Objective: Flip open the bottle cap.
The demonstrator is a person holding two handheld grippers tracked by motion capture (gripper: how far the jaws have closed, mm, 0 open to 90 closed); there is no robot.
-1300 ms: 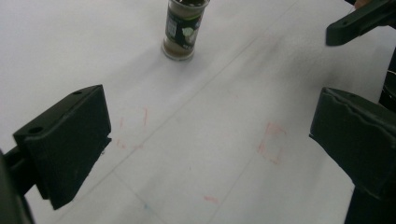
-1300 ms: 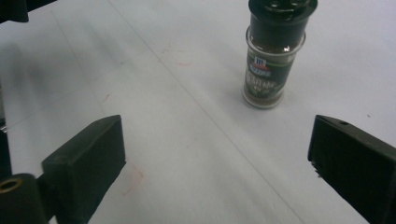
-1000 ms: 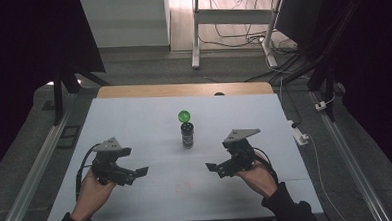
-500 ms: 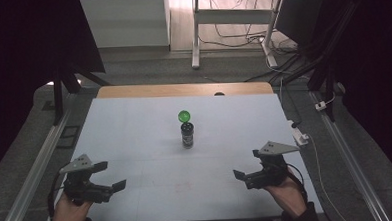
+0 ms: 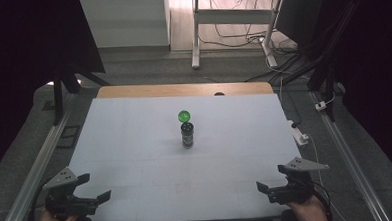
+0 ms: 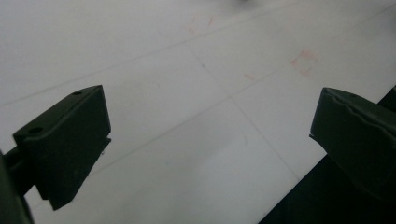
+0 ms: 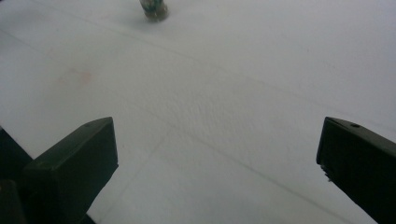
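A small dark bottle stands upright at the middle of the white table. A green cap lies on the table just behind it. My left gripper sits at the table's front left corner, open and holding nothing. At the front right corner my right gripper is open too, with nothing between its jaws. In the right gripper view the bottle's base shows at the top edge, far ahead of the gripper. The left gripper hangs over bare table near the front edge.
A wooden strip runs along the table's far edge. Metal rails flank both sides. A white power strip with a cable lies on the floor to the right. Desk legs and cables stand beyond the table.
Both grippers have drawn back from beside the bottle toward the front corners and apart from each other. The bottle and cap have not moved.
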